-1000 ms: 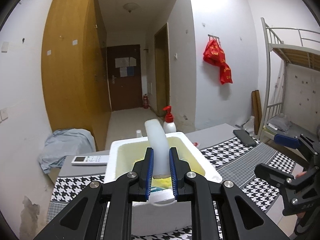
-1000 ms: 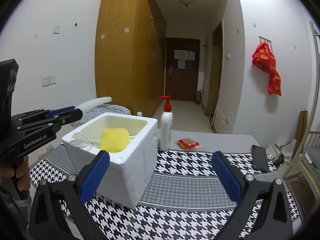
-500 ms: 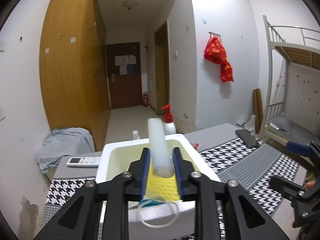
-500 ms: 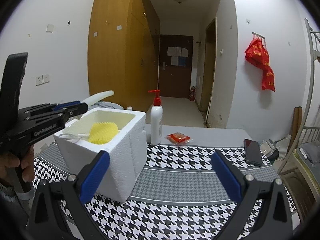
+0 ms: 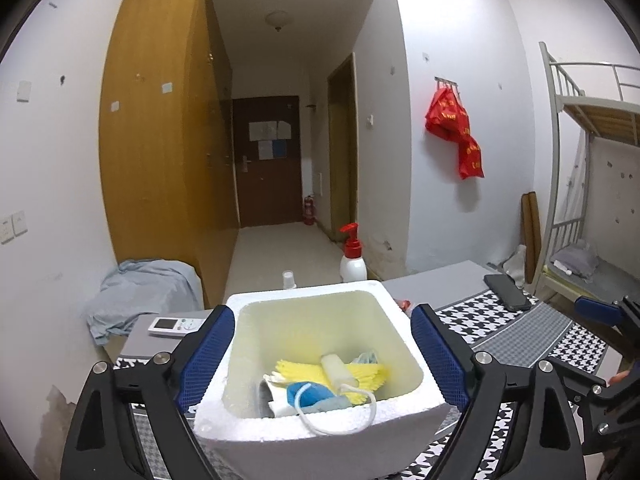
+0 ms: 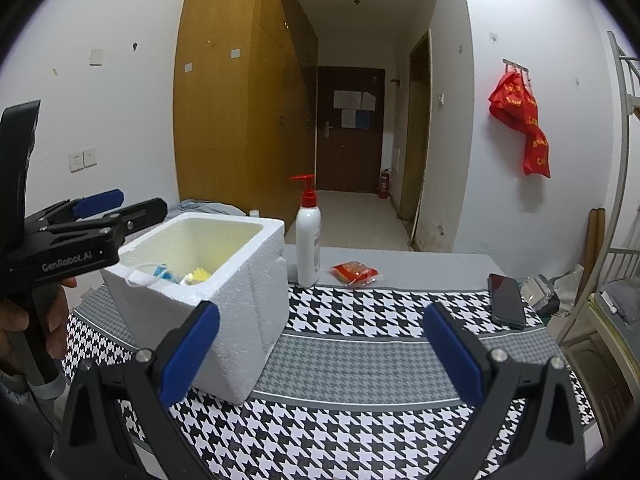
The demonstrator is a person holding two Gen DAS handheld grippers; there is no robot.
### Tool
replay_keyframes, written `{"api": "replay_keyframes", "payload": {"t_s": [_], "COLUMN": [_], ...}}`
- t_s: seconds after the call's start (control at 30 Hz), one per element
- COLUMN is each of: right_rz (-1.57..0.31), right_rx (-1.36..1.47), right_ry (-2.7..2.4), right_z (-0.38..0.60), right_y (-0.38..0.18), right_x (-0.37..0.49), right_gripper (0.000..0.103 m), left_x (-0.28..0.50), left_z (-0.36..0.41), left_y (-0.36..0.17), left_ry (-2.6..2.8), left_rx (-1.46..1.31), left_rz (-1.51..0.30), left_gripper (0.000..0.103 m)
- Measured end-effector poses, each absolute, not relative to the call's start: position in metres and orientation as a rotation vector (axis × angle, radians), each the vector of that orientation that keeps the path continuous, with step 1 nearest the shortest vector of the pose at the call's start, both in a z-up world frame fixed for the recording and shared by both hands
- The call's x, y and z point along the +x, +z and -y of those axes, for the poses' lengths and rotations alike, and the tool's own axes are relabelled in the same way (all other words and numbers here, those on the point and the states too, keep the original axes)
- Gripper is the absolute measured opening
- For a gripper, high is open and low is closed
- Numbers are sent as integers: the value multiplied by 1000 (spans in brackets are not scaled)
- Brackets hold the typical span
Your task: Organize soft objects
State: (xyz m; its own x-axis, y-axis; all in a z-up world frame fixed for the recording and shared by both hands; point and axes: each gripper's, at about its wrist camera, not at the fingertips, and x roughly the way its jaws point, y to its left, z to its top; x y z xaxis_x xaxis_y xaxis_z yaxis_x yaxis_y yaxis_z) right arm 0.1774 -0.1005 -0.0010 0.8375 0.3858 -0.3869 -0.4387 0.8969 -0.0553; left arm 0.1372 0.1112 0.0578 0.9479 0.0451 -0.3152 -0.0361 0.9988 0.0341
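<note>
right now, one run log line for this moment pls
left gripper: open over foam box | white foam tube: lying inside box | right gripper: open, empty

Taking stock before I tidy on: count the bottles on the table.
2. A white pump bottle with a red top stands just behind the foam box; a small clear-capped bottle peeks over the box's far rim. Others may hide behind it.

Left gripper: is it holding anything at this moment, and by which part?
Nothing. The left gripper is open above the foam box; the white foam tube lies loose inside the box. The right gripper is open and empty too.
</note>
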Motion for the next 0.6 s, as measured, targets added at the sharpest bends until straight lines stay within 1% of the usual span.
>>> {"api": "replay_keyframes", "payload": {"t_s": [0.13, 0.2, 0.33, 0.4, 0.6], "right_rz": [-371, -364, -352, -352, -330], "right_rx": [-142, -144, -154, -148, -124], "right_ry": [455, 460, 468, 477, 486], "right_z": [99, 98, 96, 97, 105], "right_y": [3, 5, 7, 8, 13], "right_x": [176, 174, 171, 169, 161], "right_gripper": [103, 103, 103, 103, 103], "left_x": [131, 126, 115, 109, 87], "left_z": [-112, -113, -113, -111, -103], "left_y": [60, 61, 61, 61, 63], "left_ry": [51, 67, 91, 101, 117], "left_rx": [11, 2, -12, -10, 0], "left_rz": [-324, -320, -316, -315, -294], "left_gripper": [92, 96, 98, 102, 102]}}
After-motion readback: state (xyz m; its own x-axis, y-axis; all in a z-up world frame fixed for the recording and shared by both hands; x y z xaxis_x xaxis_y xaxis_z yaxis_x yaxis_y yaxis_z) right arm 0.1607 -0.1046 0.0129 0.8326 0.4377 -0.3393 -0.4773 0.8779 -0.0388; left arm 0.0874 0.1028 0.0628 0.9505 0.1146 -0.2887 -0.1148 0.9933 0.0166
